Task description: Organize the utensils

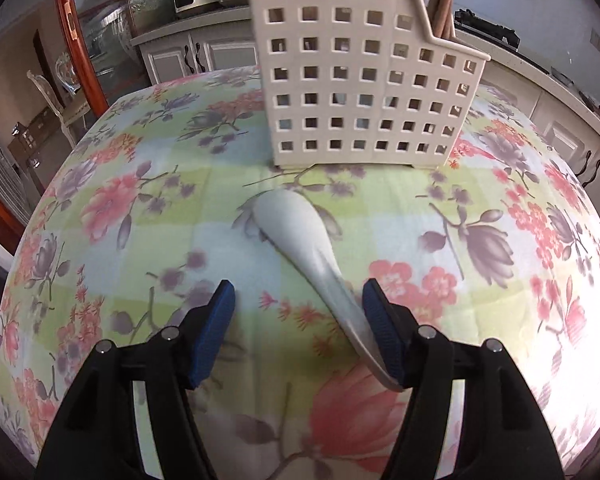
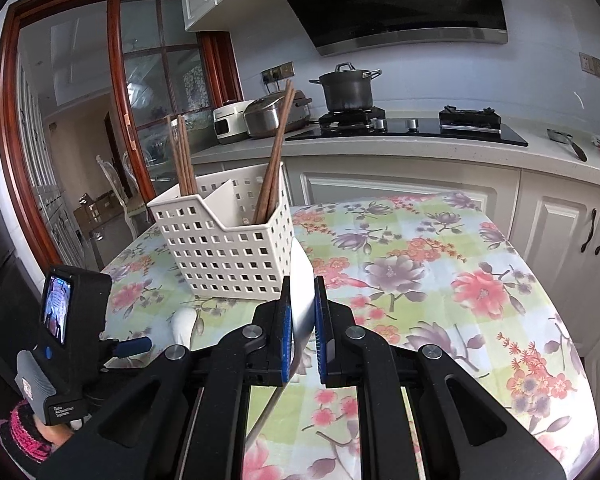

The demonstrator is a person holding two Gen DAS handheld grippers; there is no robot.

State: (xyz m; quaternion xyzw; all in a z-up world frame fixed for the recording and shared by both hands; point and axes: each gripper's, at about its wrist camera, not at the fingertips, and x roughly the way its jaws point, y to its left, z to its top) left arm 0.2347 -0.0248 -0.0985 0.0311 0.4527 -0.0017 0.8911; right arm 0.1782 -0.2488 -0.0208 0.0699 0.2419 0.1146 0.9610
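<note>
Spoon (image 1: 296,232), white, lies on the flowered tablecloth (image 1: 140,208) just in front of the pale holder (image 1: 356,80) full of square holes, bowl toward the holder and handle running back between the fingers of the left gripper (image 1: 298,300). That gripper's jaws stand apart; the handle lies against the inner face of one blue pad (image 1: 382,336), well clear of the other. The right wrist view shows brown chopsticks (image 2: 270,168) leaning in two compartments of the holder. The right gripper (image 2: 302,312) is clamped on a second white spoon (image 2: 302,292), its blue pads pressed to either side and the broad end rising close beside the holder's corner. Behind the table runs a counter (image 2: 500,148) with a dark pot (image 2: 346,90) on the stove and a rice cooker (image 2: 262,118)
</note>
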